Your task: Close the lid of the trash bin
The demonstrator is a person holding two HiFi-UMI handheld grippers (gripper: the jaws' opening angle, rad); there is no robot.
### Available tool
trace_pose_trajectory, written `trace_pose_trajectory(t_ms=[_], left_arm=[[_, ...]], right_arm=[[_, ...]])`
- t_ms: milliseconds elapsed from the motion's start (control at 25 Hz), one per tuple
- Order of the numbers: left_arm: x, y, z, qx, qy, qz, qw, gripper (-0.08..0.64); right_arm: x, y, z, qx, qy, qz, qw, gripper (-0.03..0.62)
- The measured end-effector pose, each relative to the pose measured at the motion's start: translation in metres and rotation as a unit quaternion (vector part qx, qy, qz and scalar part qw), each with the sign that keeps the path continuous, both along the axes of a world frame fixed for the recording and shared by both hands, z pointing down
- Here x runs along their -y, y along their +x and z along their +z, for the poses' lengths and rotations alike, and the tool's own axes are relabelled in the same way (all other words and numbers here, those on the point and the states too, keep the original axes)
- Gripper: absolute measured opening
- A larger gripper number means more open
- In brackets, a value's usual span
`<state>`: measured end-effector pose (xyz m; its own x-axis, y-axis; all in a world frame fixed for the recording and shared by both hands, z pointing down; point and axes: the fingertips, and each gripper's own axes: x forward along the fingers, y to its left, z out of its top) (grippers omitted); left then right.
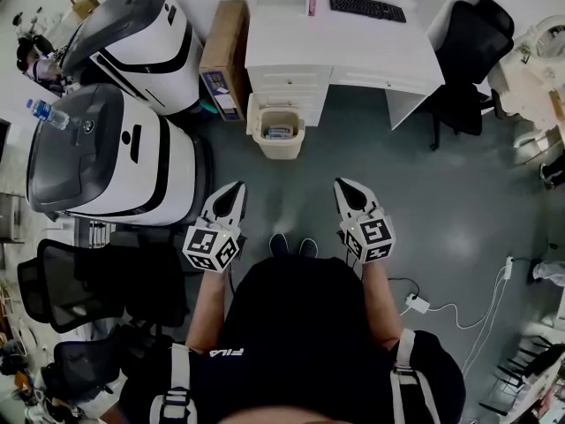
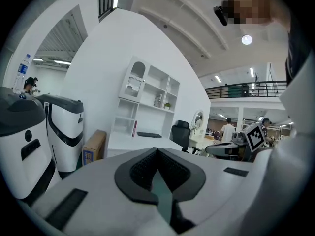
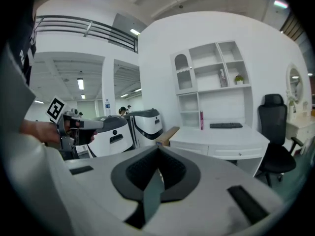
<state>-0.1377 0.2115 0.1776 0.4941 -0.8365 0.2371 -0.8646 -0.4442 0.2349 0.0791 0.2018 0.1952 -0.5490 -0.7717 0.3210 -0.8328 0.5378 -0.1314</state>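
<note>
Status: approach step, no contact yet.

- Trash bin (image 1: 277, 146) sits on the floor ahead of me, slightly left of centre, tight against the front of the white desk (image 1: 353, 56). A cardboard box (image 1: 224, 56) is just to its left.
- The bin mouth is open and I can see blue stuff inside. The lid looks flipped up at the far rim against the desk, but it's too small in the head view to be sure of the hinge side.
- Left gripper (image 1: 233, 187): jaws together, nothing between them.
- Right gripper (image 1: 345, 186): same, jaws together and empty.
- Both are held near my body, pointing forward and slightly down, well apart from the bin. The bin lies between their two lines, nearer the left one.
- Neither gripper view shows the bin. Each gripper's own body blocks the low field, so I only get the desk, shelves and the white-and-black machines (image 1: 115, 162) on the left.

Next move, my call:
- Step forward and drop one gripper low, most likely the left.
- Get the closed tips behind or over the lid's top edge and tip it toward me and down onto the rim.
- No grasp needed, a closed-jaw push should do.
- Risk: the bin looks light, so it may slide or tip.
</note>
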Motion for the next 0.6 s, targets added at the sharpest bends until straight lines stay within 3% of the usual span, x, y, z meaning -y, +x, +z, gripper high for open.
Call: trace_pose_trajectory(t_ms=[120,360,400,480,520,600], left_arm=[[0.0,0.0,0.002,0.008,-0.004,-0.007,0.9999,0.002],[0.002,0.001,0.004,0.021,-0.007,-0.029,0.9994,0.005],[0.004,0.004,0.005,0.023,-0.01,-0.029,0.9993,0.033],[0.005,0.012,0.01,0.026,-0.023,-0.027,0.999,0.22],[0.004,0.015,0.011,0.028,-0.028,-0.027,0.9989,0.267],[0.003,0.019,0.01,0.034,-0.028,-0.031,0.9986,0.273]], right_arm=[[-0.002,-0.005,0.005,0.007,-0.009,-0.023,1.0,0.003],[-0.004,0.008,0.013,0.007,-0.03,-0.008,1.0,0.003],[-0.005,0.012,0.014,0.009,-0.032,-0.007,0.999,0.003],[-0.01,0.021,0.018,0.015,-0.041,-0.004,0.999,0.003],[-0.013,0.026,0.02,0.018,-0.046,-0.002,0.999,0.003],[-0.016,0.032,0.022,0.023,-0.051,0.003,0.998,0.003]])
